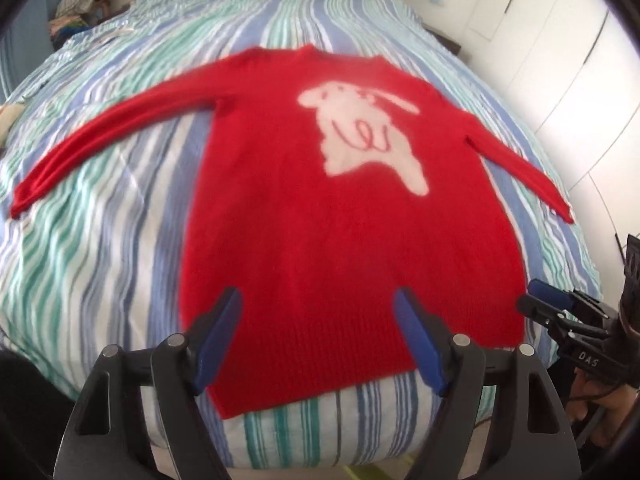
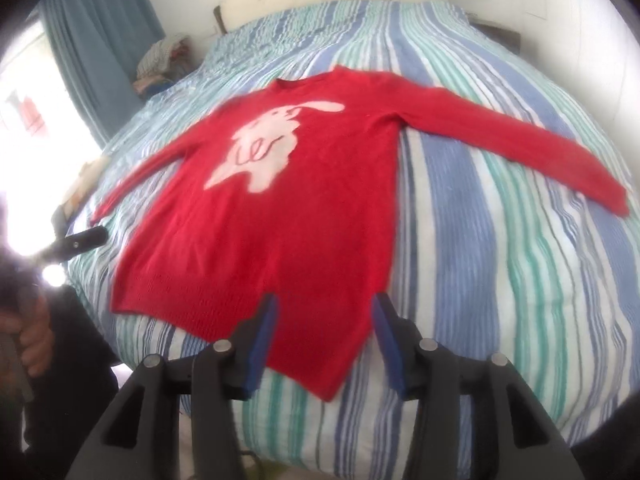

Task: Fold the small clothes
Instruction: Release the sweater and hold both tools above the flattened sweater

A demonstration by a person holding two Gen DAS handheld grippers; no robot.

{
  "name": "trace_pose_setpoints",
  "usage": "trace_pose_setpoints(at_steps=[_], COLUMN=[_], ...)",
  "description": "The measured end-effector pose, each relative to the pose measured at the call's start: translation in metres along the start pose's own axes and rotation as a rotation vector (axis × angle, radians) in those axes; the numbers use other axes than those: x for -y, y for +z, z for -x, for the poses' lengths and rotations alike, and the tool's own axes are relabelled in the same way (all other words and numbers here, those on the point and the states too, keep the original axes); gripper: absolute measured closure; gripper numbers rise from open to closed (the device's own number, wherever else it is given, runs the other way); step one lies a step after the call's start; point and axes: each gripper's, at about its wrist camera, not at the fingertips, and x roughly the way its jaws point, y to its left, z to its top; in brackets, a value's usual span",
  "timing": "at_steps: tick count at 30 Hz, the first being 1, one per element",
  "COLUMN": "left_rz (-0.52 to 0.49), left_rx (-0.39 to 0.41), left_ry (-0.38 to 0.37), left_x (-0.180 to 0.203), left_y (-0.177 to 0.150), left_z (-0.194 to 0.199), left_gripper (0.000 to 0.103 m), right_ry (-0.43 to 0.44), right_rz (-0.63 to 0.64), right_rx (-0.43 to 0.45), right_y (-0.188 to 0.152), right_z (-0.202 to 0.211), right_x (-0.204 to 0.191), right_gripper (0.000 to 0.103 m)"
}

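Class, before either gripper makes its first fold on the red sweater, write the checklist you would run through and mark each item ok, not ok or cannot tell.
1. Red sweater lies flat, front up, white rabbit motif showing: ok.
2. Both sleeves spread out to the sides, left sleeve and right sleeve untwisted: ok.
3. Left gripper open, nothing held: ok.
4. Right gripper open, nothing held: ok.
5. Grippers above the hem, ready to pinch: ok; contact with the knit: cannot tell.
6. Striped bedspread smooth under the sweater: cannot tell, pictures blurred.
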Motion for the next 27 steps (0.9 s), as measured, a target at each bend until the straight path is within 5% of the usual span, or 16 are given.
trace_pose_setpoints(at_steps=[3,7,16,23,27], left_rz=[-0.052,-0.095,0.018,-0.010,-0.082], left_rx=[-0.114,-0.012,0.241,0.153,-0.035], left_ry=[0.068,0.065,0.113,0.155,0.164], left_x=[0.006,0.013,-0.007,-0.001,0.009], left_y=[-0.021,-0.025,-0.019,-0.015,-0.024], left_z=[-0.032,-0.005,0.044,0.016,-0.021], left_gripper=[0.024,0.023,0.008,0.008,0.008], right_ry=[0.005,-0.029,-0.109,-0.135,-0.089], right_rz=[0.035,0.038,-0.036,-0.038,-0.051], right_rx=[-0.096,-0.113,0.075,0.143,0.104], right_y=[-0.011,-0.030,-0.013,-0.008,-0.011], right_z=[-0.038,-0.039,0.013,0.010,-0.001], right_x=[-0.014,-0.019,-0.001,0.008,0.008], right_gripper=[0.055,0.055,0.044,0.042,0.042])
